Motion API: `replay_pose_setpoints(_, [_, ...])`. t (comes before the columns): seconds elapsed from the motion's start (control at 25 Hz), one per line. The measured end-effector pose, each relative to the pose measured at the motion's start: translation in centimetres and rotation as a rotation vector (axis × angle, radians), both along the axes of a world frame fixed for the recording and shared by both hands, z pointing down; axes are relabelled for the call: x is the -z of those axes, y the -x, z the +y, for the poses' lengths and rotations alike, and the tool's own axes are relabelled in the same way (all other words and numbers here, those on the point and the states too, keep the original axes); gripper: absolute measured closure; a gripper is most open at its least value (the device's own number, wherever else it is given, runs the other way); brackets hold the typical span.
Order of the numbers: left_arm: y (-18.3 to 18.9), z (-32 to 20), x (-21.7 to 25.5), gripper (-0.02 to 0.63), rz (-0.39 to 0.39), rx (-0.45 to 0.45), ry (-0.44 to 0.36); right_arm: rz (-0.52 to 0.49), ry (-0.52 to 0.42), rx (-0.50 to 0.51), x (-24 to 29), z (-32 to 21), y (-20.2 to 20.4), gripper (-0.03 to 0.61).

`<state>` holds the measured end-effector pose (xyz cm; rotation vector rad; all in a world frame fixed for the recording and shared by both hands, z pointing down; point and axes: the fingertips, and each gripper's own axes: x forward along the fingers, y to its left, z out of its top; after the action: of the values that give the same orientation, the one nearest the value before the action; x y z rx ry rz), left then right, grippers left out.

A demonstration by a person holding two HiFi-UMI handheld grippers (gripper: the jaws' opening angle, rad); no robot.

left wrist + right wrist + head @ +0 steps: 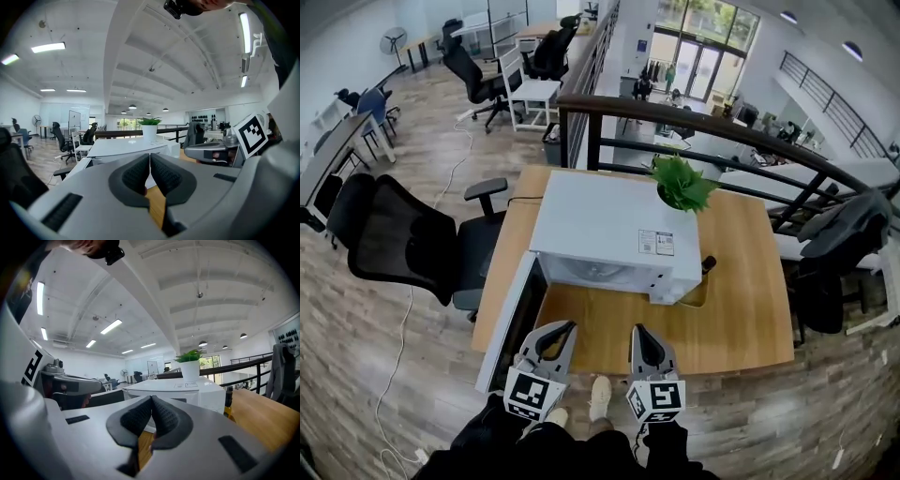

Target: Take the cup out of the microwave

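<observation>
Open-plan office — desks (347, 141), swivel chairs (478, 75)

It's a big open office with a wood-plank floor (422, 159) and a white ceiling (154, 61) hung with long strip lights (48, 47). A wooden table (741, 309) stands against a dark railing (722, 127), with a black office chair (394, 239) just beside it on the left. Further back are more black chairs (473, 75), white desks (534, 92) and a standing fan (392, 39). Daylight comes through tall glass windows (698, 47) at the far end.
</observation>
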<state>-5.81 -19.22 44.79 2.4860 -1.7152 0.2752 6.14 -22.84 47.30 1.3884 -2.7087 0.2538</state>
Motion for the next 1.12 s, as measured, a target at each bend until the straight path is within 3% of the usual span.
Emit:
replay_pose_setpoints(0.92, [5.3,-10.5,-11.6,0.584,0.04,0.272,0.135,0.062,0.137,0.338,-12.9,-12.7,8.0,0.563])
replay_pose_setpoints(1.0, [5.7,-11.0,-12.6,0.584,0.041,0.288,0.156,0.059,0.146,0.375,-14.0,-13.5,8.8,0.497])
replay_pose_setpoints(1.12, [6.5,-11.7,-13.4,0.584,0.044,0.309,0.145,0.047,0.155,0.427,-15.1,-14.5,10.0,0.46])
